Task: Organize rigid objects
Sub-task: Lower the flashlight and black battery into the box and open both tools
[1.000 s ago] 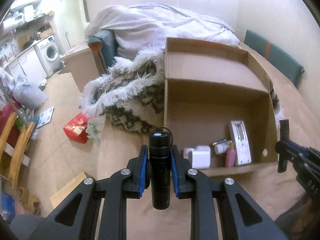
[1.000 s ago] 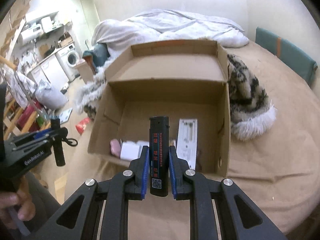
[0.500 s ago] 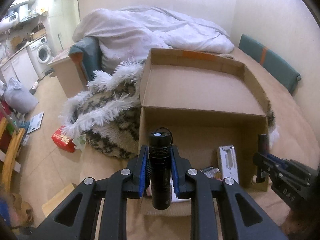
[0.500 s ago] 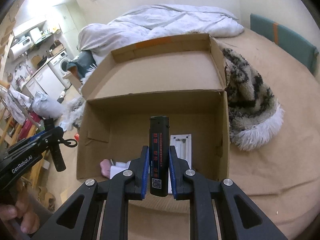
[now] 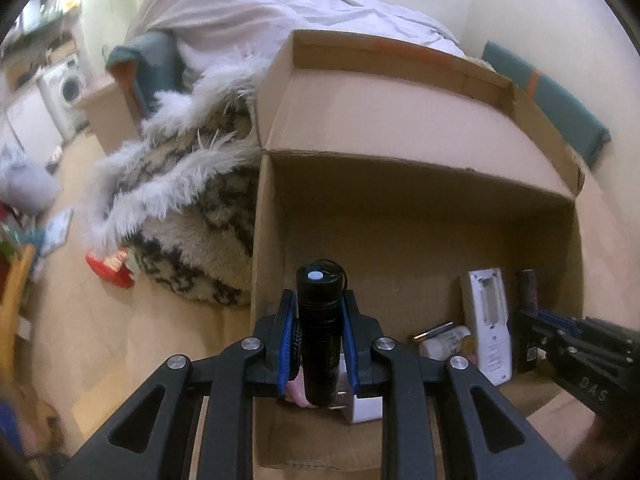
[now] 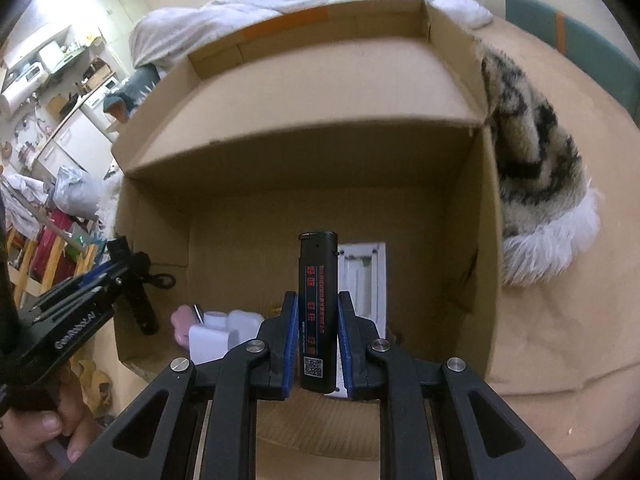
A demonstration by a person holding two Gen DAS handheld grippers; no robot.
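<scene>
My left gripper (image 5: 319, 308) is shut on a black cylindrical flashlight (image 5: 320, 332) with a wrist cord, upright between the blue pads, over the near left part of an open cardboard box (image 5: 420, 216). My right gripper (image 6: 318, 308) is shut on a black lighter (image 6: 318, 308) with red print and a QR code, held upright over the same box (image 6: 320, 168). In the box lie a white flat device (image 5: 490, 320), a white charger (image 6: 212, 338), a pink item (image 6: 182, 322) and a small bottle (image 5: 444, 342). Each gripper shows in the other's view: the right one (image 5: 528, 312), the left one (image 6: 132, 280).
The box sits on a tan-covered bed (image 6: 560, 340). A furry patterned blanket (image 5: 188, 216) lies against the box's left and far right sides, with a white duvet (image 5: 280, 12) behind. A red package (image 5: 108, 268) lies on the floor. A hand (image 6: 36, 436) grips the left tool.
Both grippers have moved forward and down toward the box, which now fills both views. Each still holds its object. The box's near edge has passed beneath the fingers.
</scene>
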